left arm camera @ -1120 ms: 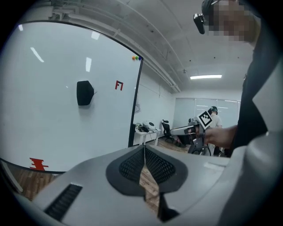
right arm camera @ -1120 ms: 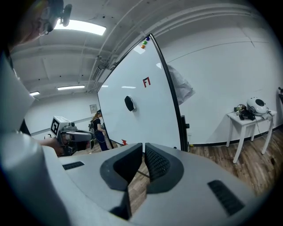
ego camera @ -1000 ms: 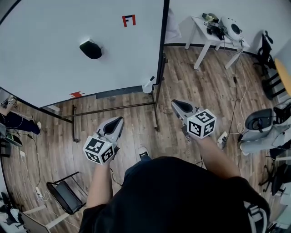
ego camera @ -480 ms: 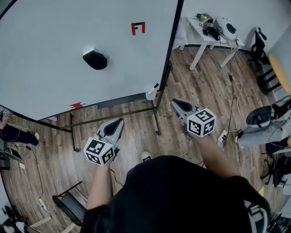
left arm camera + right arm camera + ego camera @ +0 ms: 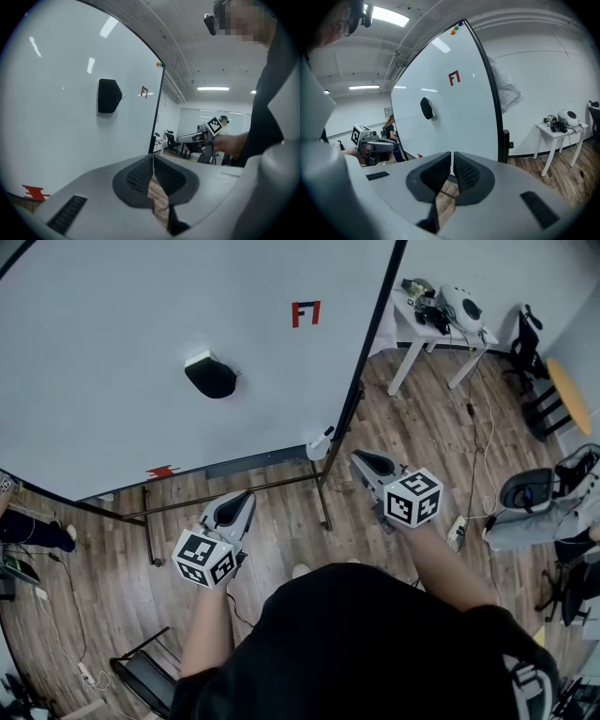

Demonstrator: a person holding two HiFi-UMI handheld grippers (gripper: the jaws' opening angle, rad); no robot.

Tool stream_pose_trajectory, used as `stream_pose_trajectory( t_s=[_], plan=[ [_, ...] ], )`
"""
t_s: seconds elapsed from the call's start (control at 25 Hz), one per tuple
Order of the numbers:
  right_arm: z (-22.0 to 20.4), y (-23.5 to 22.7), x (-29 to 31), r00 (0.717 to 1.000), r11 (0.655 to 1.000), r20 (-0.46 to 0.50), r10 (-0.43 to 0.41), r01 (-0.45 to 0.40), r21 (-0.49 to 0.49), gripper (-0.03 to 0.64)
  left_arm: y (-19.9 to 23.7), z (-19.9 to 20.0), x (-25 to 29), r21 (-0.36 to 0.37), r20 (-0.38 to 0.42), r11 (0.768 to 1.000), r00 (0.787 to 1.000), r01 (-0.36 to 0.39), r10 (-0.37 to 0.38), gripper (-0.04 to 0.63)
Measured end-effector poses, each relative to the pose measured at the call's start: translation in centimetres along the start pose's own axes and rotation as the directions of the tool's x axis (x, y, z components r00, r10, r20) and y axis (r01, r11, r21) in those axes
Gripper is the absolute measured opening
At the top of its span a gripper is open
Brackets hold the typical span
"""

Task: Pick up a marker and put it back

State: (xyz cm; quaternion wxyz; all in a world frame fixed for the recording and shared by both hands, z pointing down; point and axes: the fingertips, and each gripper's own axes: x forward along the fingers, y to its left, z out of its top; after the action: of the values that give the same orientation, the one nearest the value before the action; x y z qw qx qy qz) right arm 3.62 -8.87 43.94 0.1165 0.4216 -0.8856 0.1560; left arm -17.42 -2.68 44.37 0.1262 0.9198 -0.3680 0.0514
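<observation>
Before the whiteboard (image 5: 141, 352), left tongs (image 5: 244, 498) and right tongs (image 5: 359, 458), both closed on nothing, had drifted nearer; the marker (image 5: 323, 435) at its corner looked next.

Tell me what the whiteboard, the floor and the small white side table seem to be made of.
Whiteboard: smooth glossy white panel in a dark frame, probably coated steel or melamine; ceiling lights reflect in it.
Floor: wood-look planks, likely laminate or vinyl; grain and plank seams show.
Side table: matte white, maybe painted wood or metal; too far off to tell.
</observation>
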Motion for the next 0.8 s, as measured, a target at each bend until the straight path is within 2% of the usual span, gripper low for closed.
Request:
stream_pose_trajectory(
  t_s=[0.44, 0.8],
  plan=[
    [0.0, -2.7, 1.2, 1.0, 1.0, 0.007, -0.023, 0.023, 0.019, 0.012, 0.9, 0.7, 1.9, 0.015, -0.011, 1.0, 1.0, 0.005, -0.004, 0.014],
    [0.2, -6.1, 3.3, 1.0, 1.0, 0.003, -0.003, 0.003, 0.029, 0.012, 1.6, 1.6, 5.1, 0.027, -0.025, 1.0, 1.0, -0.014, 0.014, 0.014]
  ],
)
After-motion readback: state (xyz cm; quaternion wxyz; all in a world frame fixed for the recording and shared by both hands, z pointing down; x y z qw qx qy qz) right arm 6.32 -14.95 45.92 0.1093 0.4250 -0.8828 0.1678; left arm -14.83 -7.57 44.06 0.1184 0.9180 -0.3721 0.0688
